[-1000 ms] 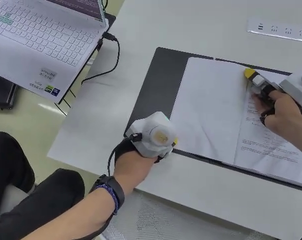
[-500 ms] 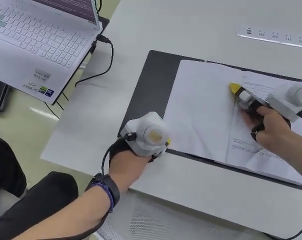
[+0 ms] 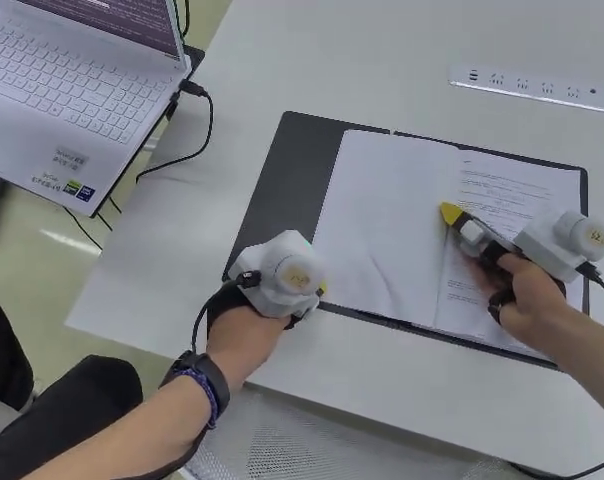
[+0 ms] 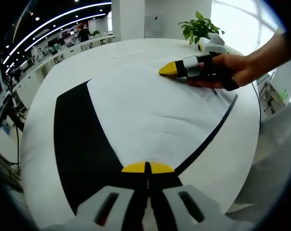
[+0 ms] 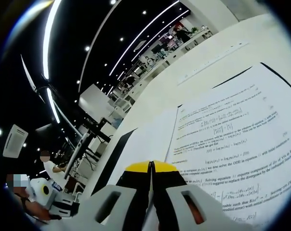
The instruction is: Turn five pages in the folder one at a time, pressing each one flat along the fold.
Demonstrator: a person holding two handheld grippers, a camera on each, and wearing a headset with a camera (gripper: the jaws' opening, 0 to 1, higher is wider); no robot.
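A black folder [image 3: 294,180] lies open on the white table. Its left page [image 3: 382,220] is blank and its right page [image 3: 507,195] is printed. My right gripper [image 3: 450,213] is shut, its yellow tips pressed on the fold between the two pages, about halfway down. In the right gripper view the shut tips [image 5: 151,166] sit just left of the printed page [image 5: 232,139]. My left gripper [image 3: 320,290] is shut and rests at the folder's near edge by the blank page's lower corner. Its tips [image 4: 148,167] meet over the black cover [image 4: 73,144], with the right gripper [image 4: 172,69] ahead.
An open laptop [image 3: 72,90] stands at the far left, with a black cable [image 3: 187,150] running across the table toward it. A white power strip [image 3: 537,85] lies at the back right. The table's near edge [image 3: 312,400] runs just below the folder.
The right gripper has slid down the fold toward me, from near the page's top to about the middle. The left gripper stays at the folder's near edge. The head camera has shifted.
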